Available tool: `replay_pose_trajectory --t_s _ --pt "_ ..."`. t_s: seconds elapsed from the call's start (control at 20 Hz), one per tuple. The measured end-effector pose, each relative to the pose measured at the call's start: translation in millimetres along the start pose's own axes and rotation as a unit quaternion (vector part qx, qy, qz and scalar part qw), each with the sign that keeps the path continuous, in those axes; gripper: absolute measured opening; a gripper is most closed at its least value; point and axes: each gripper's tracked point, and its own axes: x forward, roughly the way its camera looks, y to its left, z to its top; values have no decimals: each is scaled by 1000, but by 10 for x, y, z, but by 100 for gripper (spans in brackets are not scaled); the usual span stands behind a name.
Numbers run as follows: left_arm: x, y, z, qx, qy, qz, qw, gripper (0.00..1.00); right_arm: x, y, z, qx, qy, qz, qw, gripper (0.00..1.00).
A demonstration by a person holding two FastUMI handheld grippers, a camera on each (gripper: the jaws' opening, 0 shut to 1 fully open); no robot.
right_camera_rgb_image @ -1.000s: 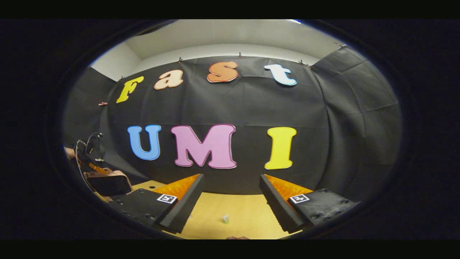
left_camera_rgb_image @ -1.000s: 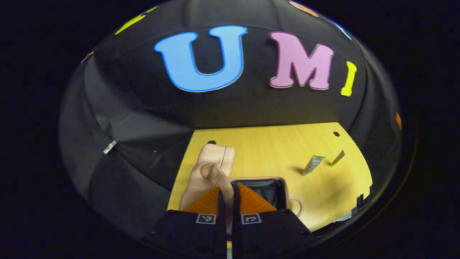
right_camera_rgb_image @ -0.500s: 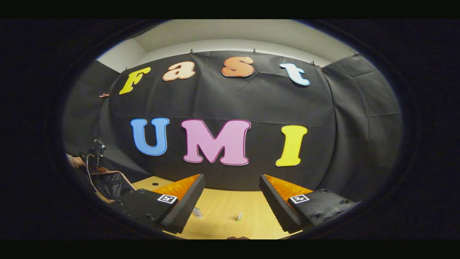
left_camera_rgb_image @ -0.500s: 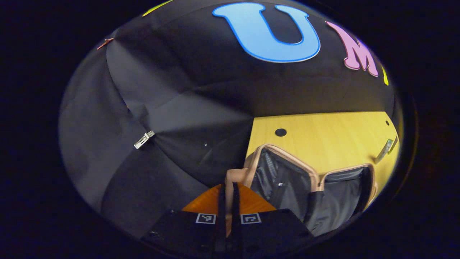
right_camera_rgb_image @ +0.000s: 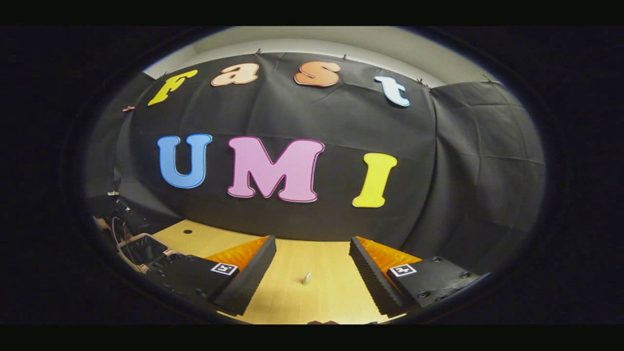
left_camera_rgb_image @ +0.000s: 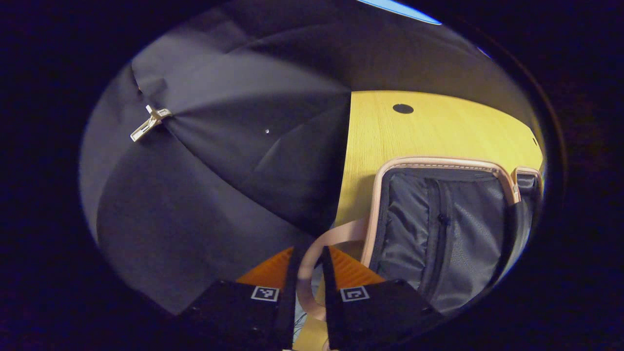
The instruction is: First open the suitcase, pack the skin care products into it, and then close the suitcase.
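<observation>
A: State bench margins, left to right.

B: In the left gripper view, the bench [left_camera_rgb_image: 438, 131] ends at a straight left edge against the black cloth wall; a metal clip [left_camera_rgb_image: 148, 123] is pinned to that cloth. Bare wood lies behind the suitcase [left_camera_rgb_image: 438, 229], with one round hole [left_camera_rgb_image: 402, 108] near the far edge.

A: Left gripper [left_camera_rgb_image: 308, 265]?

B: Fingers nearly together, clamped on the suitcase handle [left_camera_rgb_image: 317, 243], a pale loop running between them.

A: Suitcase condition?

B: Open and lying flat just right of the bench edge. The grey lining and mesh pocket are exposed. No contents can be made out.

A: Right gripper [right_camera_rgb_image: 312, 265]?

B: Fingers wide apart, holding nothing. A small skin care tube [right_camera_rgb_image: 306, 278] stands upright on bare bench between them, farther off.
</observation>
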Motion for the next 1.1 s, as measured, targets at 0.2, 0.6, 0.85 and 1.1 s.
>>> replay_pose_trajectory --t_s 0.2,0.6,0.85,1.1 --pt "-268 25 483 20 -79 -6 997 82 91 -27 -123 11 8 -12 1000 96" --pt "-2257 -2293 1652 38 -301 -241 922 98 448 -98 -380 27 13 -11 999 96" --pt "-3421 -3629 1886 44 -368 -320 872 98 747 -178 -481 39 10 8 999 96" --pt "-3515 -4899 1478 100 -291 -379 873 98 961 -149 -788 40 27 45 998 96"
